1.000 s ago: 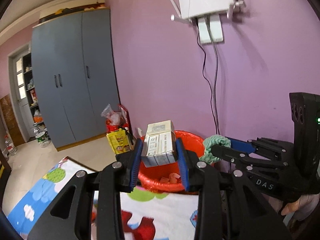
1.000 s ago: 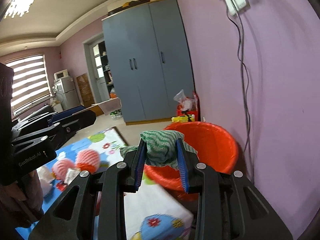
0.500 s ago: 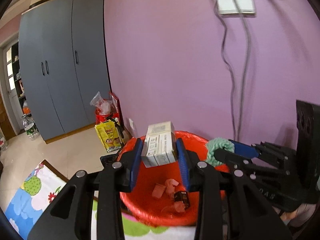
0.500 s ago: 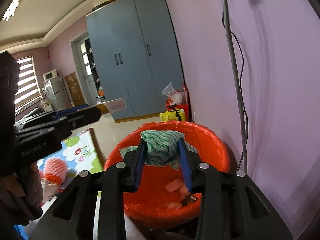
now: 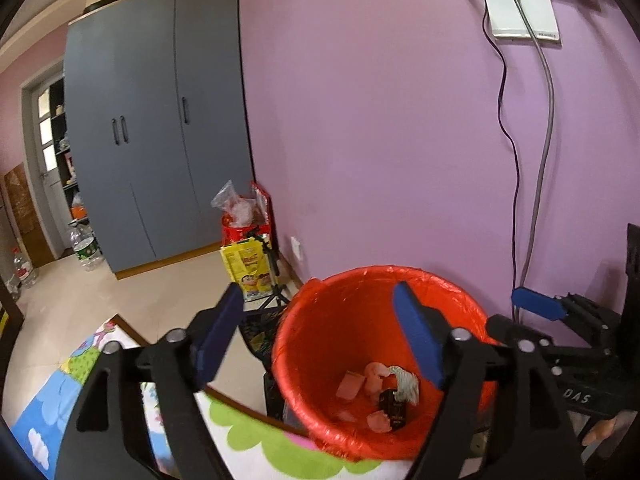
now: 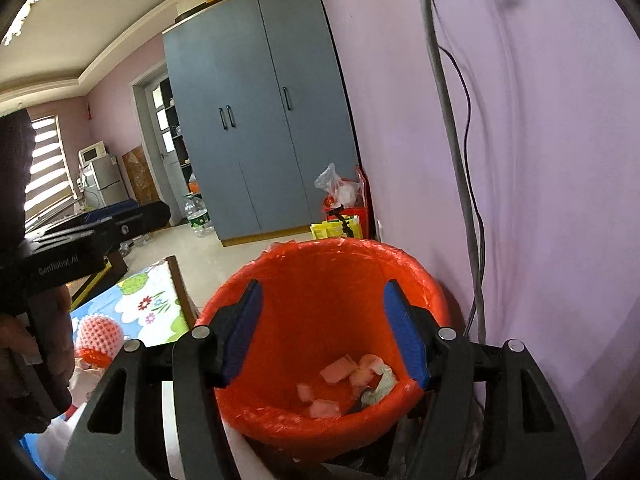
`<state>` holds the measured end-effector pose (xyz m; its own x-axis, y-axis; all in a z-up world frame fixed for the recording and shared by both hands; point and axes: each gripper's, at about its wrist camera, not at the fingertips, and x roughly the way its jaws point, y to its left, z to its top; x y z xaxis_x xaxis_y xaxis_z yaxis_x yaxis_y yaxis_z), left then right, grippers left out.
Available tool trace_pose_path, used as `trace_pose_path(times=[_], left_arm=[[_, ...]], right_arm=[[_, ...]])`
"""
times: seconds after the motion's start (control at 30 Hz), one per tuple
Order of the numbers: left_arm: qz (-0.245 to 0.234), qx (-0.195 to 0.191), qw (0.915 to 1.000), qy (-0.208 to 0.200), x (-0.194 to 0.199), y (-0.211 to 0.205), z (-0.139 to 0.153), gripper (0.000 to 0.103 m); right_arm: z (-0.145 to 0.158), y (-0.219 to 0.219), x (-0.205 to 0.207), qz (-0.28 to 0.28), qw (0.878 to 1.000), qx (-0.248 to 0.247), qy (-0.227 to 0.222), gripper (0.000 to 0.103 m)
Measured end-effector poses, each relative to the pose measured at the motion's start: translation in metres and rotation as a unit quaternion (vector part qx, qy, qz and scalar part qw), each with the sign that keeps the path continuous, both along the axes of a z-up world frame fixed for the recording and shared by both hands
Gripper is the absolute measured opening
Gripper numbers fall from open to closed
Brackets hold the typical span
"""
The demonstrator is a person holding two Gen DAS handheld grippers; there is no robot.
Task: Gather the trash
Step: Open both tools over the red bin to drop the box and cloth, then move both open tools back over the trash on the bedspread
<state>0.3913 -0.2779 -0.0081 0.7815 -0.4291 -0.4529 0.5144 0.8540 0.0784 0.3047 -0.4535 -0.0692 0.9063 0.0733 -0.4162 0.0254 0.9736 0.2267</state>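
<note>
The room has purple walls, a pale tiled floor (image 5: 80, 300) and a tall blue-grey wardrobe (image 5: 160, 120) in the upper left of the left wrist view. Cables (image 5: 516, 168) hang down the wall at the right from a white box (image 5: 524, 4) at the top edge. At the foot of the wall by the wardrobe stand a red bag (image 5: 244, 224) and a yellow packet (image 5: 248, 268). A bright cartoon-printed cloth (image 5: 48, 404) covers the bench in the lower left; in the right wrist view a pink mesh ball (image 6: 100, 336) lies on it.

An orange-red bin (image 5: 360, 292) lined with a red bag stands upright beside the bench edge, its mouth open upward, low in the centre of both views. At its bottom lies the trash: pink scraps (image 5: 352, 386), a dark small item (image 5: 392, 404) and a green-white cloth (image 5: 406, 382) whose long axis cannot be told.

The left hand-held gripper (image 5: 320, 336) hangs over the bin, jaws opening wide with nothing between them. The right hand-held gripper (image 6: 322, 336) does the same, jaws opening and empty, the bin's inside showing between the blue pads (image 6: 404, 340).
</note>
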Motion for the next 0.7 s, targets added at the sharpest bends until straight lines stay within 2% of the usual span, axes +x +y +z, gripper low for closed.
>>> trace_pose_path(times=[0.23,0.4,0.7], left_arm=[[0.03,0.001,0.9994,-0.016,-0.037,0.032,0.018,0.092],[0.057,0.0,0.9982,-0.017,-0.066,0.067,0.024,0.093],[0.133,-0.002,0.9909,-0.021,-0.117,0.181,0.027,0.096]], right_arm=[[0.029,0.026,-0.031,0.014,1.0,-0.013,-0.015,0.061],[0.039,0.051,-0.055,0.027,0.999,-0.011,-0.018,0.061],[0.044,0.126,-0.077,0.072,0.997,-0.003,-0.009,0.061]])
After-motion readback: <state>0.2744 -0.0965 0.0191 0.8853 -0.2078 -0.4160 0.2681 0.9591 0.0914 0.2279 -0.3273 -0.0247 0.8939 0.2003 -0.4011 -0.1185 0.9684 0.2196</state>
